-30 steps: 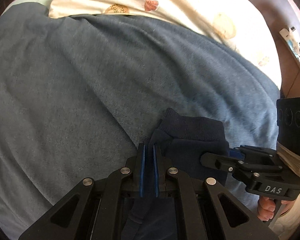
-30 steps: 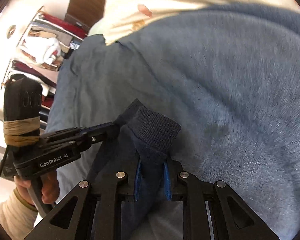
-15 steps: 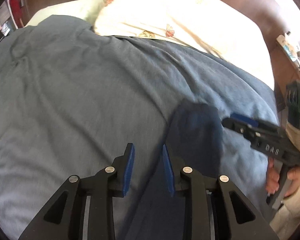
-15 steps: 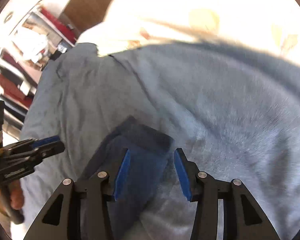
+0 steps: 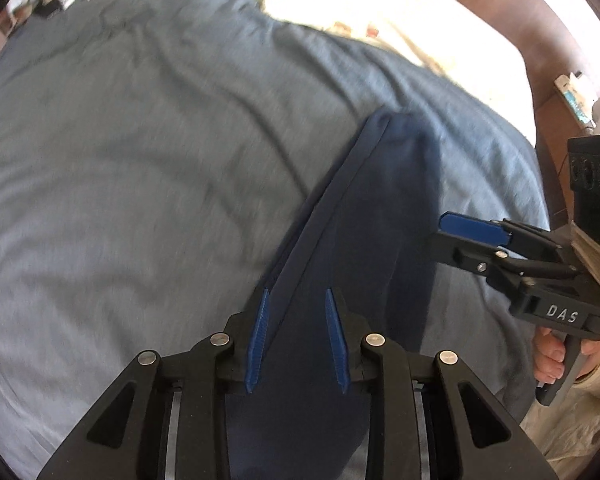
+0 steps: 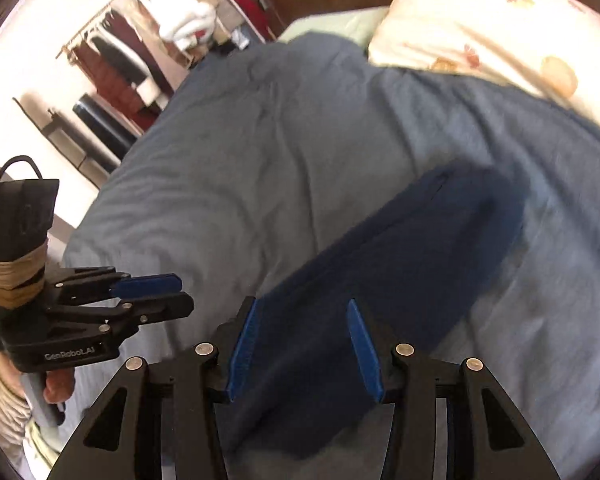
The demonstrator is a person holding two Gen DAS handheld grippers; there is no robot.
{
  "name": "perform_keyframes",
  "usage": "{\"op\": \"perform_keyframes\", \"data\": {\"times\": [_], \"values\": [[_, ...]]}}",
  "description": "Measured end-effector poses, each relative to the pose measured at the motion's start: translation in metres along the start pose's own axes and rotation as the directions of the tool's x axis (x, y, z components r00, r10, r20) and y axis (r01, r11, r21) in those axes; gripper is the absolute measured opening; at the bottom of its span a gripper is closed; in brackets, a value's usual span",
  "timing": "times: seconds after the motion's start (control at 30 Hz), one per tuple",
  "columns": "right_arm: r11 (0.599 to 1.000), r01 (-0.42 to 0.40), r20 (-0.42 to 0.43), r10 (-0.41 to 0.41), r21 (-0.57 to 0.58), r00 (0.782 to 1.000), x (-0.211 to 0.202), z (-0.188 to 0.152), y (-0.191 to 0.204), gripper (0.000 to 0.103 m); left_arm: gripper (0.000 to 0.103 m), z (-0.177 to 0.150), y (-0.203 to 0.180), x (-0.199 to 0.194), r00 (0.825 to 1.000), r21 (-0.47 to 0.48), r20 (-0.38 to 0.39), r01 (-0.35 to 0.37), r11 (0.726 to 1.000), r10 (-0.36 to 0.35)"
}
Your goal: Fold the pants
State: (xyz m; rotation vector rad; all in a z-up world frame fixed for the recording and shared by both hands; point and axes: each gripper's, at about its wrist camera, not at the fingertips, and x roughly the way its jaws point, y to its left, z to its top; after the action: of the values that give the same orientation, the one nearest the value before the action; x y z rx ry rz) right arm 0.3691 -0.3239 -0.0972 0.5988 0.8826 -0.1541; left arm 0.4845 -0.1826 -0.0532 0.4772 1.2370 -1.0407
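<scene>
Dark navy pants (image 5: 364, 220) lie flat on the blue-grey bedspread (image 5: 140, 160), stretched away from me as one long strip. They also show in the right wrist view (image 6: 400, 272). My left gripper (image 5: 296, 340) is open and empty above the near part of the pants. My right gripper (image 6: 304, 348) is open and empty above the same strip. The right gripper also shows at the right edge of the left wrist view (image 5: 476, 236), beside the pants. The left gripper shows at the left of the right wrist view (image 6: 156, 296).
A cream pillow (image 5: 400, 12) with small prints lies at the head of the bed, against a dark wooden headboard (image 5: 560, 40). A clothes rack (image 6: 160, 40) with hanging garments stands past the bed's left side. Small items sit on a ledge (image 5: 580, 100) at the right.
Both grippers were shut on the pants' end a second ago. Both have opened, let the cloth go and pulled back, and the pants now lie flat on the bed.
</scene>
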Motion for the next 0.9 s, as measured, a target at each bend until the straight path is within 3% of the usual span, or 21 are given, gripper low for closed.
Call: {"op": "perform_keyframes", "data": {"times": [0.1,0.2,0.5,0.57,0.67,0.9], "values": [[1.0,0.009,-0.037,-0.009,-0.003,0.999,0.012,-0.016,0.007,0.047,0.031,-0.019,0.012,0.013,0.999,-0.021,-0.045,0.007,1.0,-0.008],[1.0,0.015,-0.071,-0.017,-0.026,0.997,0.023,-0.026,0.016,0.047,0.042,-0.031,0.019,0.024,0.998,-0.024,-0.066,-0.013,1.0,0.012],[0.997,0.016,-0.118,-0.026,-0.08,0.993,0.047,-0.046,0.043,0.047,0.042,-0.052,0.036,0.043,0.996,-0.07,-0.091,0.011,0.997,-0.017],[0.996,0.014,-0.129,-0.026,-0.09,0.991,0.052,-0.051,0.049,0.047,0.037,-0.053,0.037,0.043,0.996,-0.066,-0.091,0.014,0.998,-0.02],[0.995,0.012,-0.138,-0.026,-0.101,0.99,0.056,-0.055,0.055,0.047,0.017,-0.054,0.038,0.041,0.996,-0.064,-0.082,0.036,0.997,-0.041],[0.993,-0.005,-0.132,-0.01,-0.115,0.991,0.059,-0.054,0.068,0.047,0.015,-0.055,0.059,0.009,0.999,-0.15,0.008,0.046,0.988,-0.045]]}}
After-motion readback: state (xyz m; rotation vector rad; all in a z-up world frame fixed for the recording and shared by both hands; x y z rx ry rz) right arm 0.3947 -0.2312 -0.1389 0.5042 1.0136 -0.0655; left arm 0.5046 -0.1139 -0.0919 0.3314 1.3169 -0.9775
